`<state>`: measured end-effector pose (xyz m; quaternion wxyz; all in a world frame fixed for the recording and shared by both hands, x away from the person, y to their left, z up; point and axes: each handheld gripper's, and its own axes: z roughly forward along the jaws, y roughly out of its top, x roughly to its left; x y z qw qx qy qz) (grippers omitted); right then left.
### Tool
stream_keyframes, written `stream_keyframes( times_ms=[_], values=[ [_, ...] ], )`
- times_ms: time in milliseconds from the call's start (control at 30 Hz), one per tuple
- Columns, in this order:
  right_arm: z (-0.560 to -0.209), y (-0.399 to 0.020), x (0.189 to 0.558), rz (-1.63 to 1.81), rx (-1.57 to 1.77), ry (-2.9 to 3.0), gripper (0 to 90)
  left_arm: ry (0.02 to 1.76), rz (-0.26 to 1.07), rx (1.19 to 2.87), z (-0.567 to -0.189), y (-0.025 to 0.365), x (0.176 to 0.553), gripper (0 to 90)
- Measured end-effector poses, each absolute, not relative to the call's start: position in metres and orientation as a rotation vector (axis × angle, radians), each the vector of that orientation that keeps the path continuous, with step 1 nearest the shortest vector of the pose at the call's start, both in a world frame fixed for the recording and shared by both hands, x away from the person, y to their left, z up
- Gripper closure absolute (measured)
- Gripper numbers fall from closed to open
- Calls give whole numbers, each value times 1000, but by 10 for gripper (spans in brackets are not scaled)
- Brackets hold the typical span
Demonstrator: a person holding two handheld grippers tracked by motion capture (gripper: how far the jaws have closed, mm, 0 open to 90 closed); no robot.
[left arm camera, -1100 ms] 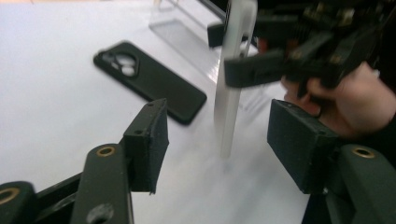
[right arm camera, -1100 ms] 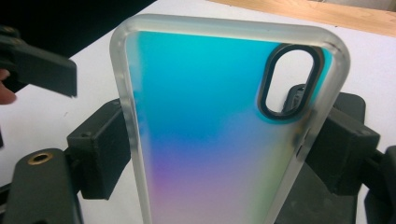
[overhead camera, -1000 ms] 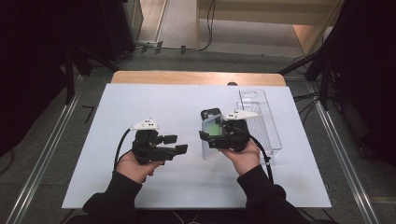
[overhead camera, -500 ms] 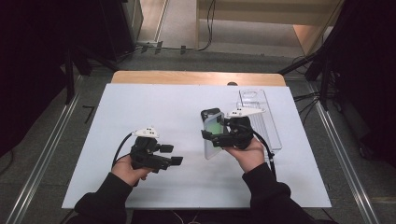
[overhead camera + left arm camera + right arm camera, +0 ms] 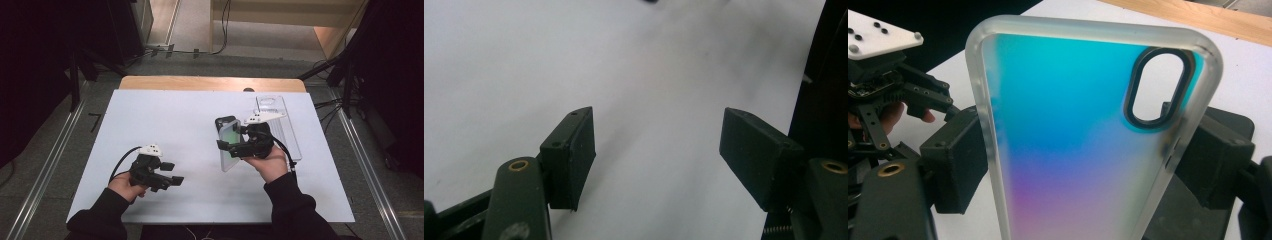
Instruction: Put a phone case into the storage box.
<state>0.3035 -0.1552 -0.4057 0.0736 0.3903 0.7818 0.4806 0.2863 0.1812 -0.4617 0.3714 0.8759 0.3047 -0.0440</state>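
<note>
The right gripper (image 5: 235, 145) is clenched on a translucent phone case with an iridescent blue-to-pink back and a frosted rim (image 5: 1068, 135), its two black pads pressing the case's long edges from either side, so the case stands upright above the white bench (image 5: 165, 115) with its oval camera cut-out at the top. Behind the case, in the high view, a dark phone (image 5: 223, 122) lies on the bench surface, and a clear plastic tray (image 5: 280, 117) lies just beside the right hand, toward the far right edge. The left gripper (image 5: 172, 181) sits low near the front left of the bench, well apart from the case; its jaws have just been opening and now stand wide with nothing between them, only bare white surface beyond. The step in hand looks like presenting the case while the free gripper gets ready. The next move probably calls for the left gripper to go for the phone, or take the case's free end, approaching squarely so the thin rim does not twist or slip.
</note>
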Motion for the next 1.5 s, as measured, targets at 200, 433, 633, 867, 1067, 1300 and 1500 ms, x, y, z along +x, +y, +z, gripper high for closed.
stream_keyframes(
  times_ms=[200,433,633,867,1067,1300,1500],
  values=[
    [-397,-157,303,1426,1146,2353,147,835,-73,2258,-464,195,286,310],
    [-380,-169,306,1433,1142,2312,147,877,-58,2244,-463,200,283,310],
    [-364,-187,311,1446,1163,2264,147,875,-57,2226,-461,205,278,270],
    [-354,-202,316,1449,1183,2221,147,898,-57,2213,-462,209,273,270],
    [-347,-217,320,1445,1217,2180,147,916,-54,2198,-462,213,271,270],
    [-344,-231,322,1440,1253,2131,147,913,-47,2193,-461,215,271,270],
    [-345,-245,323,1417,1312,2063,146,919,-55,2193,-461,213,272,270]
  ],
)
